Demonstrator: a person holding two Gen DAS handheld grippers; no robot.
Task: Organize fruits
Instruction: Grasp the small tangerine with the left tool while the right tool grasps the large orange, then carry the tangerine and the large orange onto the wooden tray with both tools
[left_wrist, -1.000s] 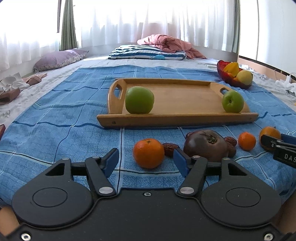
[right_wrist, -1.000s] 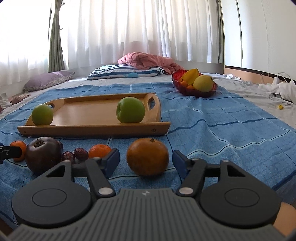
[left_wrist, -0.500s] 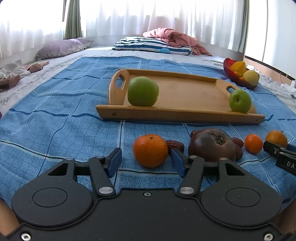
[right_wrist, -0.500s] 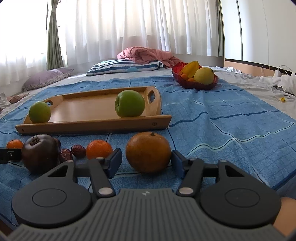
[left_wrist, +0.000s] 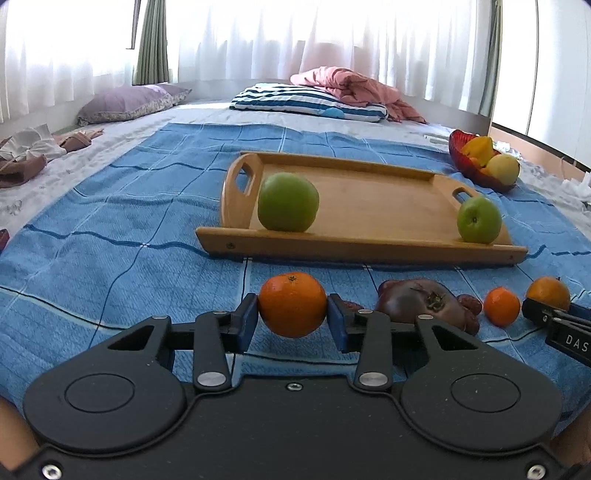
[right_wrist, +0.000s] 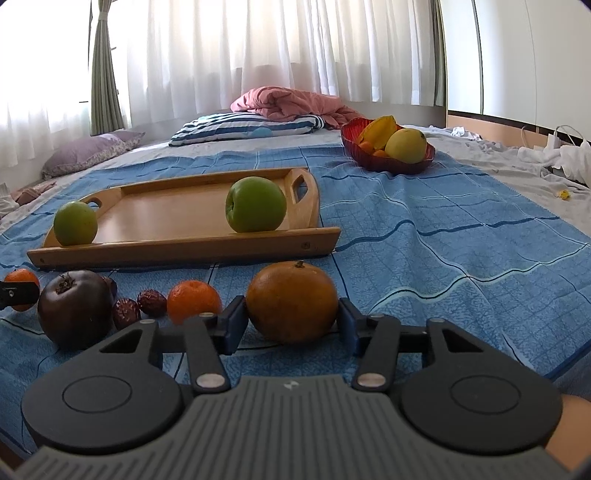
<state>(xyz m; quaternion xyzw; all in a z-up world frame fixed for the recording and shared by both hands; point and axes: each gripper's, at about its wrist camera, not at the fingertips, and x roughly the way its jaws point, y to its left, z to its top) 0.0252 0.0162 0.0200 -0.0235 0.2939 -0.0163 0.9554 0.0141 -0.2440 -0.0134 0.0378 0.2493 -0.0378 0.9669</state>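
Note:
A bright mandarin (left_wrist: 291, 302) sits between the blue pads of my left gripper (left_wrist: 292, 318); the jaws are closing and both pads touch its sides. My right gripper (right_wrist: 291, 322) is closing on a bigger, duller orange (right_wrist: 291, 299), its pads against both flanks. Both fruits lie on the blue blanket (left_wrist: 110, 258) in front of a wooden tray (left_wrist: 369, 206). Two green apples (left_wrist: 288, 202) (left_wrist: 479, 219) rest at the tray's near edge. Between the grippers lie a dark purple fruit (right_wrist: 74, 308), several red dates (right_wrist: 151, 302) and a small mandarin (right_wrist: 192, 299).
A red bowl (right_wrist: 369, 162) with yellow fruit stands beyond the tray at the right. A striped pillow (right_wrist: 251, 125) and a pink quilt (right_wrist: 288, 101) lie at the far end by the curtains. A purple pillow (left_wrist: 125, 103) and clothes are at the left.
Both grippers' jaws have narrowed from wide apart until their pads reach the sides of their fruits. Both hands edged slightly forward around them. The other fruit has not moved.

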